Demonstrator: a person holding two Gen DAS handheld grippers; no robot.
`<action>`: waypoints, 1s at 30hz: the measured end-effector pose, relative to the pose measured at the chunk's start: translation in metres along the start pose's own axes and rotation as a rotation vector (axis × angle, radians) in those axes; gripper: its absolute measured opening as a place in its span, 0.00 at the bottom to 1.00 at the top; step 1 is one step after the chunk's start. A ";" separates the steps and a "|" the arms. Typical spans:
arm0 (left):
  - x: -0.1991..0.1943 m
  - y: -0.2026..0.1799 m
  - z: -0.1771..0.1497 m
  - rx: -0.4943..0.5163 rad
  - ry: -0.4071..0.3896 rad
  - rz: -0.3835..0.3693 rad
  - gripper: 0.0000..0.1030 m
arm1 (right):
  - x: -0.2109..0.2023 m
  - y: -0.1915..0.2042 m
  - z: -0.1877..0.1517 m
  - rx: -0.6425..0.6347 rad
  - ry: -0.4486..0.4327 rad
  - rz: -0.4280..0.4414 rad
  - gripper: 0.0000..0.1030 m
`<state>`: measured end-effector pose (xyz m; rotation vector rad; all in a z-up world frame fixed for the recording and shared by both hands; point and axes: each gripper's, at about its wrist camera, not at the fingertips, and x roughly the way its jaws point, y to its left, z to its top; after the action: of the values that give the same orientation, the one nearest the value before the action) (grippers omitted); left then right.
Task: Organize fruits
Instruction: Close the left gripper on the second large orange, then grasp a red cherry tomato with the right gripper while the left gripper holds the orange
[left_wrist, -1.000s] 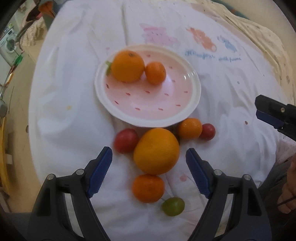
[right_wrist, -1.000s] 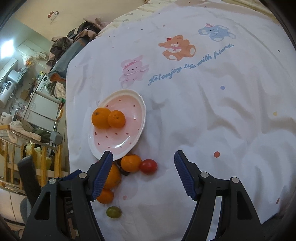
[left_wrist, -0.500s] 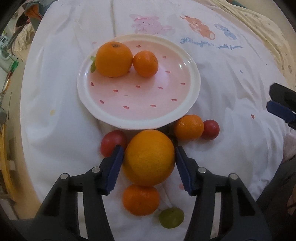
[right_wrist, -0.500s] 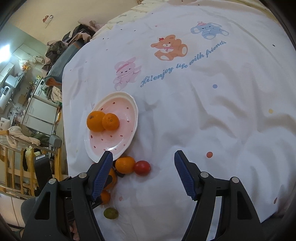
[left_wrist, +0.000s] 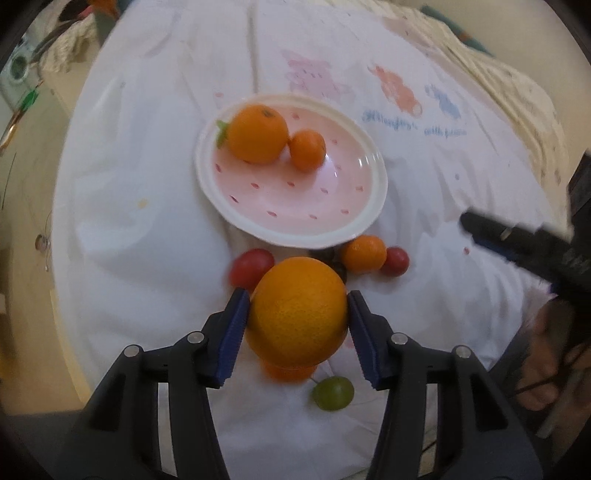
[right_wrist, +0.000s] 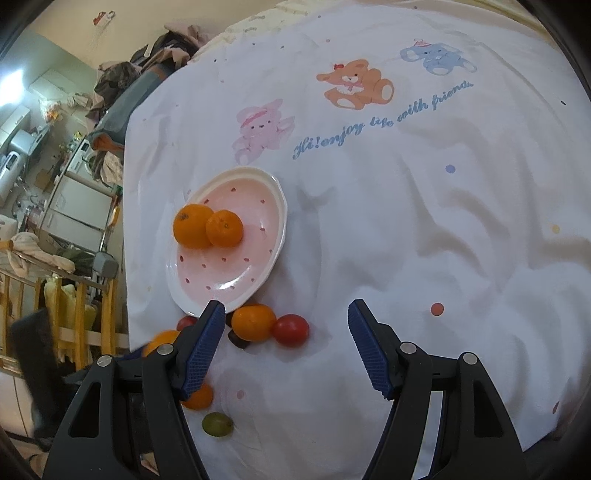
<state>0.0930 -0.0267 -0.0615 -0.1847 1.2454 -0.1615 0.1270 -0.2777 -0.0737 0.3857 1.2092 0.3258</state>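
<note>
My left gripper (left_wrist: 297, 317) is shut on a large orange (left_wrist: 298, 310) and holds it above the white cloth, short of the pink dotted plate (left_wrist: 347, 229). The plate holds an orange (left_wrist: 258, 133) and a small mandarin (left_wrist: 306, 149). On the cloth lie a mandarin (left_wrist: 363, 254), two red tomatoes (left_wrist: 252, 268) (left_wrist: 396, 261), a green fruit (left_wrist: 332, 393) and another mandarin (left_wrist: 286, 371) under the held orange. My right gripper (right_wrist: 286, 350) is open and empty, above the cloth right of the fruits. The plate also shows in the right wrist view (right_wrist: 273, 254).
A dark small object (right_wrist: 238, 339) lies among the loose fruits. The cloth has printed animals and lettering (right_wrist: 380, 123). Left of the table edge stand a wooden railing (right_wrist: 62, 317) and household clutter (right_wrist: 74, 192).
My left gripper closed on the large orange and lifted it off the cloth. The right gripper stayed open and shifted slightly.
</note>
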 end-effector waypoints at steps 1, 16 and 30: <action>-0.005 0.003 0.001 -0.017 -0.012 0.002 0.48 | 0.002 0.001 -0.001 -0.006 0.005 -0.008 0.70; -0.024 0.035 0.012 -0.192 -0.055 -0.036 0.48 | 0.068 0.055 -0.034 -0.550 0.157 -0.349 0.53; -0.018 0.053 0.016 -0.267 -0.041 -0.022 0.48 | 0.095 0.065 -0.041 -0.682 0.206 -0.374 0.33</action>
<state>0.1035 0.0296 -0.0517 -0.4304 1.2215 -0.0094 0.1163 -0.1729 -0.1365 -0.4697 1.2604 0.4342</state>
